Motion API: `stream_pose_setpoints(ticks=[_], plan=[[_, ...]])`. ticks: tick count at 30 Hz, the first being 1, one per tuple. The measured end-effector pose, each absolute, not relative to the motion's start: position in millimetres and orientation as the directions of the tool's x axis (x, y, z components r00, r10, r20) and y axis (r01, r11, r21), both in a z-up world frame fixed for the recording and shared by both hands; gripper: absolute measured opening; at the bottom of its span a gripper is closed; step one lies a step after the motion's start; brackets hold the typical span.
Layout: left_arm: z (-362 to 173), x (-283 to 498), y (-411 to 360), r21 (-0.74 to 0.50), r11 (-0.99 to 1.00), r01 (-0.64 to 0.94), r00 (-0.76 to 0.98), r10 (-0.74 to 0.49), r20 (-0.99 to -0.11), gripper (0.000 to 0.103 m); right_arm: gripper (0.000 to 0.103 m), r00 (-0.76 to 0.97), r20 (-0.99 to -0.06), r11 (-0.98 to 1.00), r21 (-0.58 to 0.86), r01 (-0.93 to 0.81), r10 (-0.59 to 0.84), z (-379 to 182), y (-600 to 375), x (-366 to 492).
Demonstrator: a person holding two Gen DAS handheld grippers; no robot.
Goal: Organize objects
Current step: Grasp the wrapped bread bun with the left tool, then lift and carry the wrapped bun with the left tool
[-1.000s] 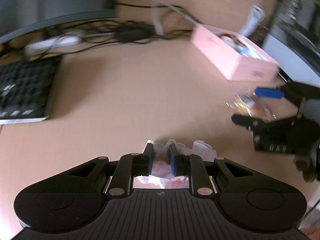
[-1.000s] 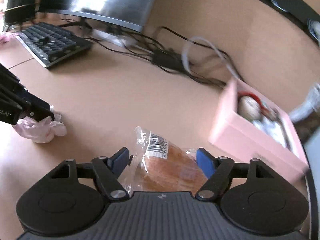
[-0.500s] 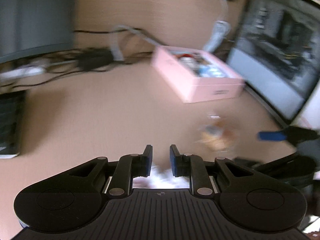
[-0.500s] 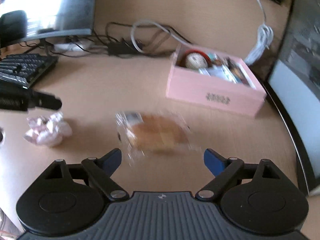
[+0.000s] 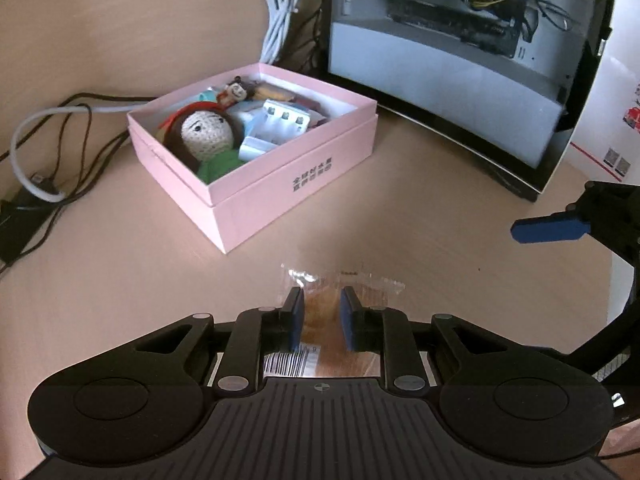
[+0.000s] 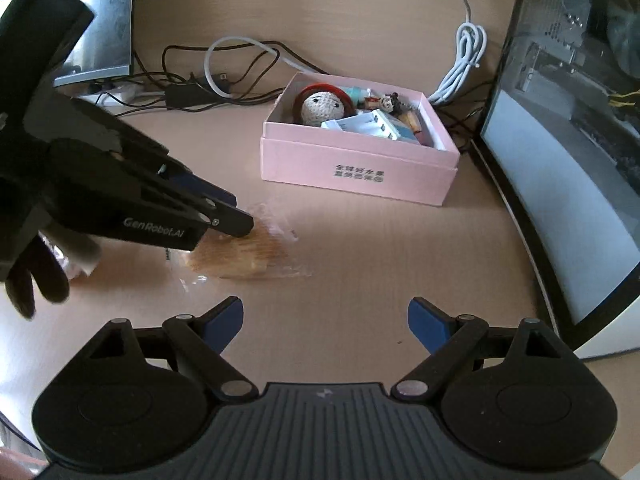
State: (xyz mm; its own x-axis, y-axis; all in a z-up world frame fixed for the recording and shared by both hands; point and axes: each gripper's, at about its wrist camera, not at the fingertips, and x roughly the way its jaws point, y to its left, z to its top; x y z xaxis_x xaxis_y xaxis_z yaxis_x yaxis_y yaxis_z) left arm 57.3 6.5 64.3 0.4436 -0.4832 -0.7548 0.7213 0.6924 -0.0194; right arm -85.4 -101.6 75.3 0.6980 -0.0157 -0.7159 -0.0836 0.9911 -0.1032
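A wrapped bread [image 6: 244, 258] in clear plastic lies on the desk in front of the pink box [image 6: 360, 172]. My left gripper [image 5: 321, 312] hangs over the bread [image 5: 324, 328] with its jaws a narrow gap apart, one on each side of it; I cannot tell if they touch it. It also shows in the right wrist view [image 6: 236, 216]. My right gripper [image 6: 325, 320] is wide open and empty, held back from the bread. The pink box [image 5: 280, 184] holds a knitted doll [image 5: 206, 134] and several small items.
A curved monitor [image 5: 460, 60] stands right of the box. Black and white cables [image 6: 224, 76] lie behind the box. A coiled white cable [image 5: 278, 20] hangs at the back wall. A crumpled pink tissue [image 6: 82, 258] lies left, mostly hidden by the left gripper.
My left gripper left the pink tissue and swung right over the bread. My right gripper let go of the bread and drew back, opening wide.
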Motion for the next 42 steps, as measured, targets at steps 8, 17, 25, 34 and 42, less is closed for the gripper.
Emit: stream_pose_setpoints(ticks=[8,17,25,34,42], plan=[[69.3,61.0,-11.0,0.057,0.619,0.784,0.406,-0.440,-0.801,0.021,0.090,0.652,-0.758,0.991,-0.060,-0.123,0.035,58.9,-119.6,-74.6],[64.0,58.8,0.7,-0.050,0.638,0.768,0.374,-0.510,-0.775,0.022,0.090,0.718,-0.695,0.987,-0.083,-0.140,0.043,55.8,-123.1,-45.3],[62.1,37.0,2.9,-0.005,0.666,0.746,0.430,-0.488,-0.760,0.021,0.089,0.719,-0.691,0.981,-0.073,-0.177,0.078,50.7,-117.9,-13.5],[63.1,26.9,0.0,0.069,0.616,0.785,0.425,-0.455,-0.782,0.021,0.089,0.720,-0.691,0.992,-0.039,-0.122,0.061,49.2,-130.2,-5.9],[59.1,29.8,4.5,0.048,0.669,0.742,0.459,-0.455,-0.763,0.028,0.089,0.735,-0.678,1.000,-0.004,-0.021,0.013,67.1,-160.1,-34.5]])
